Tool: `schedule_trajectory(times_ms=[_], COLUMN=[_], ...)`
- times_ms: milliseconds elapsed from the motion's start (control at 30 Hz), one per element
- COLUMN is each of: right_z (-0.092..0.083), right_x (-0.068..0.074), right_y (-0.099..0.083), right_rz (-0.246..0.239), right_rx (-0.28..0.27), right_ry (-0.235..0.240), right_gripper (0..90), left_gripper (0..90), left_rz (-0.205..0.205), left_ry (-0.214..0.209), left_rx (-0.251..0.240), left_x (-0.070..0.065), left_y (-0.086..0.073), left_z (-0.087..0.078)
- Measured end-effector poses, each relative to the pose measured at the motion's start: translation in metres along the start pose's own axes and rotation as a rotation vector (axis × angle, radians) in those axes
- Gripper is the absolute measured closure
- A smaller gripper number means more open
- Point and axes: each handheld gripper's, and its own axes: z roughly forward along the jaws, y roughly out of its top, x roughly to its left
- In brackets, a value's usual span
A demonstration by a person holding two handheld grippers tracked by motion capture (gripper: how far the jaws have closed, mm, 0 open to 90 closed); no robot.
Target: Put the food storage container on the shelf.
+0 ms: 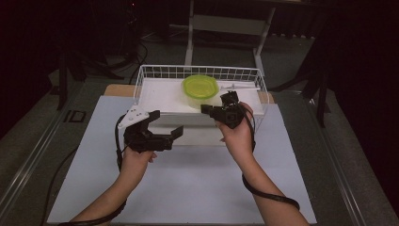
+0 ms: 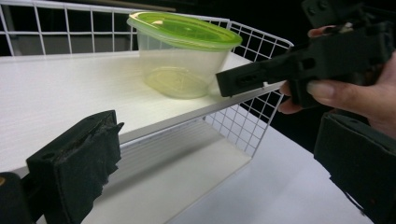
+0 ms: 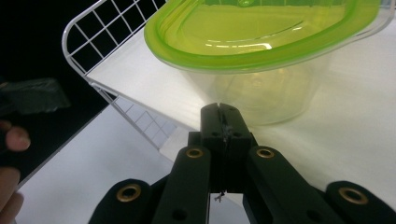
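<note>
A clear tub with a green lid (image 1: 200, 89) stands on the white shelf board of a wire rack (image 1: 141, 80). My right gripper (image 1: 204, 109) is shut with nothing between its jaws, and its tips sit just in front of the tub (image 3: 261, 46), low by the shelf's front edge. In the right gripper view the closed tips (image 3: 219, 109) point at the tub's clear wall. My left gripper (image 1: 164, 123) is wide open and empty, left of the right one, facing the rack's front. Its jaws (image 2: 215, 172) frame the shelf edge, with the tub (image 2: 182, 56) and the right gripper (image 2: 261, 74) beyond.
A thin white item (image 1: 237, 87) lies on the shelf behind and right of the tub. The rack stands on a white mat (image 1: 188, 183) covering the table. Below the shelf board is an open lower bay (image 2: 187, 172). A metal frame (image 1: 226, 23) stands beyond the table.
</note>
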Motion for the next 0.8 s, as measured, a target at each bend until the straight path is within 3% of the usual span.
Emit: schedule_trajectory(times_ms=[300,467,733,767,800], right_z=[0.012,0.006,-0.014,-0.019,-0.021], right_x=[-0.004,0.002,0.014,0.018,0.018], right_y=[0.005,0.002,-0.009,-0.015,-0.016], right_rz=[0.011,-0.005,-0.084,-0.125,-0.135], right_rx=[0.012,-0.001,-0.037,-0.050,-0.058], right_ry=[-0.004,0.018,0.043,0.029,0.031], right_gripper=[88.4,85.2,61.7,50.6,46.5], left_gripper=[1.3,1.3,1.2,1.2,1.3], left_rz=[0.019,0.025,0.076,0.090,0.094], left_ry=[-0.014,-0.041,-0.091,-0.105,-0.106], left_rx=[0.015,-0.001,-0.034,-0.036,-0.047], left_x=[-0.004,-0.005,-0.010,-0.013,-0.014], left_y=[-0.005,-0.010,-0.014,-0.014,-0.014], left_z=[0.002,0.003,0.002,0.001,0.001])
